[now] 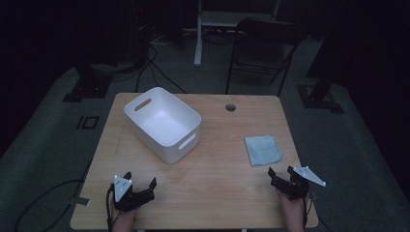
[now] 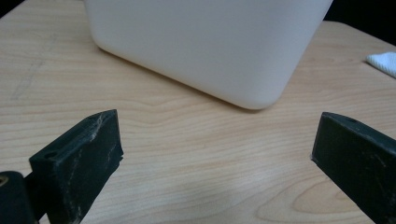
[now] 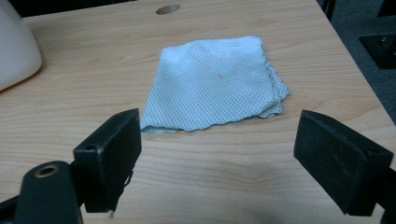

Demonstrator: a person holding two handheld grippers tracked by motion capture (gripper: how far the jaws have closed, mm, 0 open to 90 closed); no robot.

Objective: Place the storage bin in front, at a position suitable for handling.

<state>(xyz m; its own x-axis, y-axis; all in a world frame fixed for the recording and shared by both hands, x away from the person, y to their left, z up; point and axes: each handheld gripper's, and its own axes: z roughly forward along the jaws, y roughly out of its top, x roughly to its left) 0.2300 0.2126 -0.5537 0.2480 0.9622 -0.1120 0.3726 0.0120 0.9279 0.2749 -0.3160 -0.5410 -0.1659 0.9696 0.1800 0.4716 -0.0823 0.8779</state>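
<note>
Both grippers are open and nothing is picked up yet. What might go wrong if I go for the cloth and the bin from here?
1. The folded cloth lies flat in layers on the table; the right gripper may pinch just the top layer, so it could unfold or slip out.
2. The cloth sits near the table's right edge, so a push might slide it off.
3. The white bin looks light and stands at an angle; the left gripper, facing its corner, could nudge it away.

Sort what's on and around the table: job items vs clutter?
Job: cloth, folded flat in front of the open right gripper; white bin, empty, ahead of the open left gripper.
Clutter: chair beyond the table, floor cables.
</note>
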